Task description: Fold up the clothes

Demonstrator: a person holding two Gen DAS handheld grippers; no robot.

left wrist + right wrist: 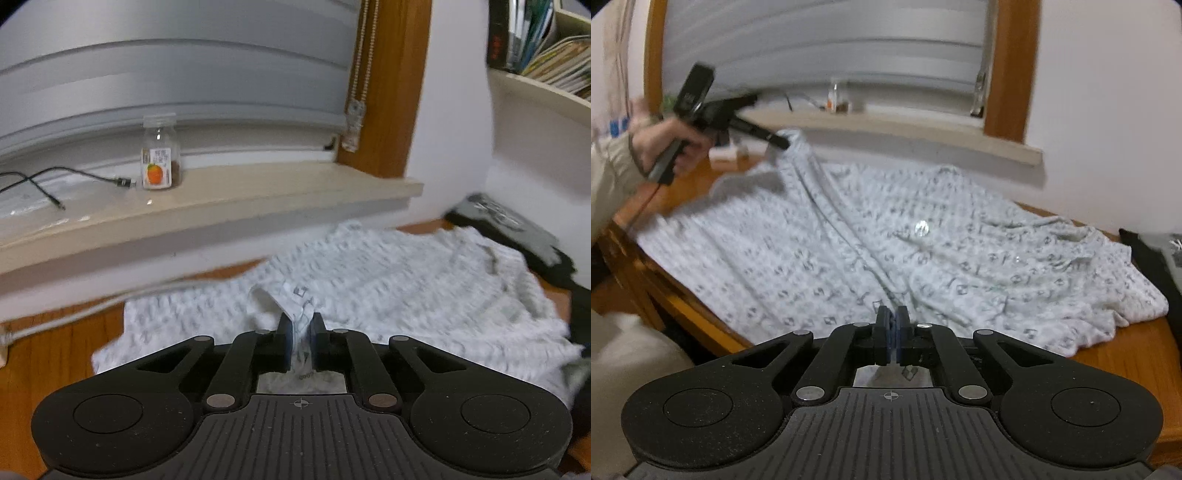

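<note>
A pale patterned garment lies spread over the wooden table. My left gripper is shut on a fold of its fabric, which runs up between the blue pads. Seen from the right wrist view, the left gripper lifts a corner of the garment at the far left, held by a person's hand. My right gripper is shut on the near edge of the garment, with a thin strip of cloth pinched between its pads.
A window sill behind the table carries a small jar and a black cable. A dark folded item lies at the table's right end. Shelves with books hang at upper right. The table's near edge drops off at left.
</note>
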